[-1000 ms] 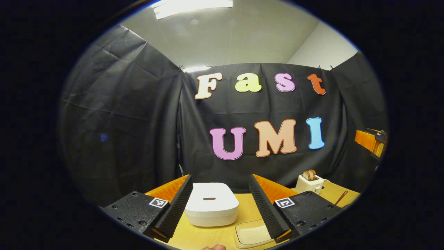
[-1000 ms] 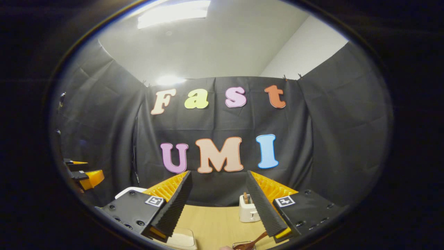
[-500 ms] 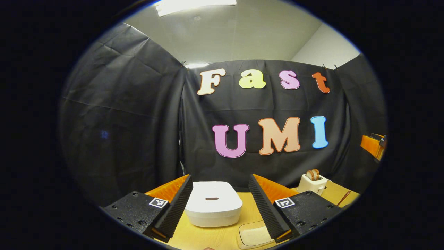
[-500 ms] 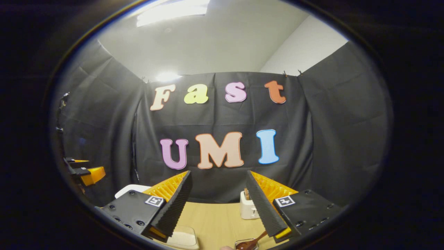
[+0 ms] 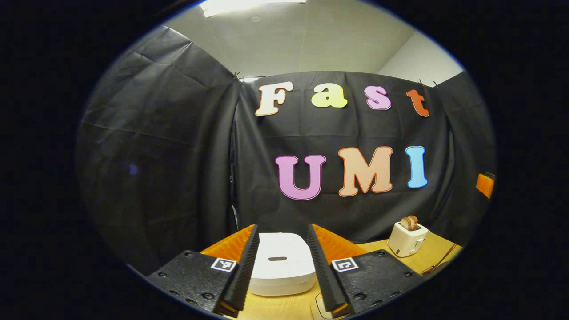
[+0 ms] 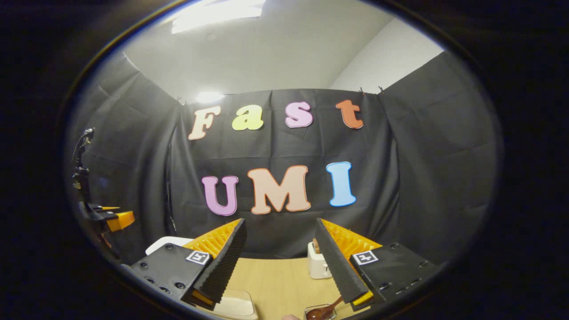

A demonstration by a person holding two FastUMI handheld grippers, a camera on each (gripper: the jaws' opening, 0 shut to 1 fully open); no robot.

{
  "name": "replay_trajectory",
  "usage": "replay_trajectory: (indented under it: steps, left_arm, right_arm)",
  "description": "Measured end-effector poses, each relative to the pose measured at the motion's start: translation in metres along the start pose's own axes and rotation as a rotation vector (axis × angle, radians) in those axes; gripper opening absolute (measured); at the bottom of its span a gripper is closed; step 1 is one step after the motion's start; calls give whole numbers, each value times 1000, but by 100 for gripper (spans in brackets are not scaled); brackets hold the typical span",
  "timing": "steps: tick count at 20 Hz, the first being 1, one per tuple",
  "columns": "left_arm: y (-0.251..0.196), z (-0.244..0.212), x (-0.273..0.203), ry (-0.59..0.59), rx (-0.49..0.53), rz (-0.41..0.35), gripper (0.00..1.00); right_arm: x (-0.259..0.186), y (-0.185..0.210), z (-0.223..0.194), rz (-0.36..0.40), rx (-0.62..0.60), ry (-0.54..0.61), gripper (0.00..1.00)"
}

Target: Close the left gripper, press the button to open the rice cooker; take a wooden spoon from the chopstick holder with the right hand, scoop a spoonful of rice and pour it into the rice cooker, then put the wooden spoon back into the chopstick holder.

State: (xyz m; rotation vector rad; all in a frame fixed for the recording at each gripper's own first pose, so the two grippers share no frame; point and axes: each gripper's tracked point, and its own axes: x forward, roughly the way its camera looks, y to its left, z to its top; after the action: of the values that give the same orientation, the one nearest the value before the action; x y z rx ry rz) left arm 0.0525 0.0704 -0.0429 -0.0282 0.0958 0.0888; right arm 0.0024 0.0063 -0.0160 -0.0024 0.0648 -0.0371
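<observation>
Narrowed since a second ago, left tongs [image 5: 281,275] half-clenched above rice cooker [image 5: 282,263] | right tongs [image 6: 280,262] released, idle | step: finish clenching, then press lid button [image 5: 277,258]

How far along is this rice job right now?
Barely begun. The white rounded rice cooker is lidded and unopened. In hand: the left tongs, not yet shut, are aimed at its dark oval button. Left to do: press it, then the open right tongs must fetch the brown wooden spoon, scoop, pour and return it.
</observation>
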Motion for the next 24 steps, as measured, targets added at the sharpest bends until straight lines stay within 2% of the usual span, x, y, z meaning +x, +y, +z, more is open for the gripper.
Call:
replay_trajectory:
  steps: [3, 4, 5, 7, 13, 18, 24]
  left_arm:
    - [6, -13, 22, 33, -28, -31, 40]
    - [14, -18, 34, 45, -35, -19, 33]
    - [23, -26, 44, 60, -38, 3, 19]
    - [38, -42, 59, 96, -47, 32, 0]
    - [22, -95, 106, 202, -115, -107, 0]
    - [17, -140, 137, 285, -126, -144, 0]
    - [8, -186, 155, 373, -115, -152, 0]
  right_arm:
    - [0, 0, -5, -8, -8, 6, 100]
    - [-1, 0, -7, -11, -12, 8, 100]
    - [-1, 0, -9, -15, -17, 13, 100]
    - [-2, -1, -11, -26, -29, 21, 100]
    - [-6, -5, -18, -67, -57, 49, 100]
    - [-12, -5, -21, -98, -116, 54, 100]
    - [-17, -10, -26, -125, -139, 67, 100]
